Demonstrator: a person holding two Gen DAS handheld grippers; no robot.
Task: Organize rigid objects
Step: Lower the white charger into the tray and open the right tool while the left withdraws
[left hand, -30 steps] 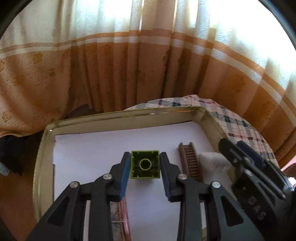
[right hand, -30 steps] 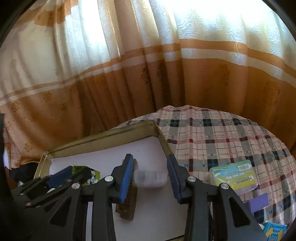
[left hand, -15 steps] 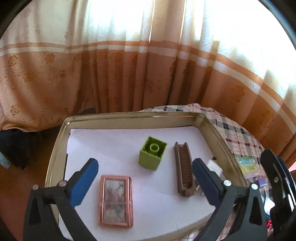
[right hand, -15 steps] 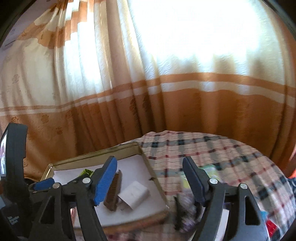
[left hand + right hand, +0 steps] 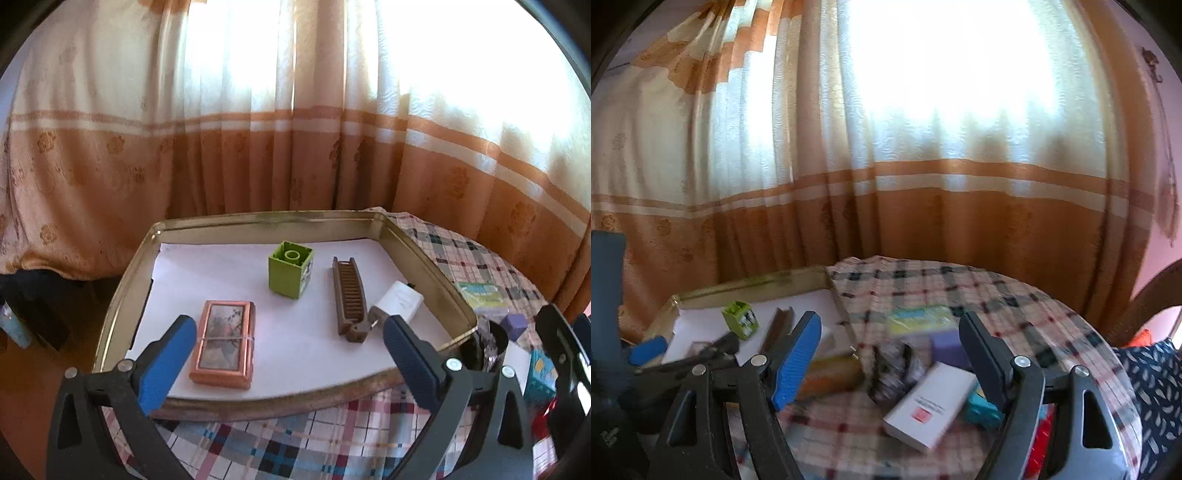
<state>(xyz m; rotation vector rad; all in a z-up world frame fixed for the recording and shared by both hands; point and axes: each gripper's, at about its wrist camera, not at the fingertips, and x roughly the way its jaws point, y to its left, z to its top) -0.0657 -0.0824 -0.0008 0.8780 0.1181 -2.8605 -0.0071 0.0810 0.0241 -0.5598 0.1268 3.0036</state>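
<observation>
Four things are set in the tray point(image 5: 122, 295); more lie right of it, somewhat blurred. Both grippers, left point(image 5: 288, 362) and right point(image 5: 890, 358), are spread wide, empty. The white box point(image 5: 931, 400) could be knocked off if approached carelessly.

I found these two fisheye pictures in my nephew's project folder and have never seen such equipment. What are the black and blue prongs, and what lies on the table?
The prongs are two hand-held grippers, each carrying its own camera looking along its fingers. In the left camera's picture, the left gripper is open and empty above a metal tray holding a green block, a brown comb, a white charger and a framed picture. In the right camera's blurred picture, the right gripper, also open and empty, hangs over a white box on the checked tablecloth.
</observation>
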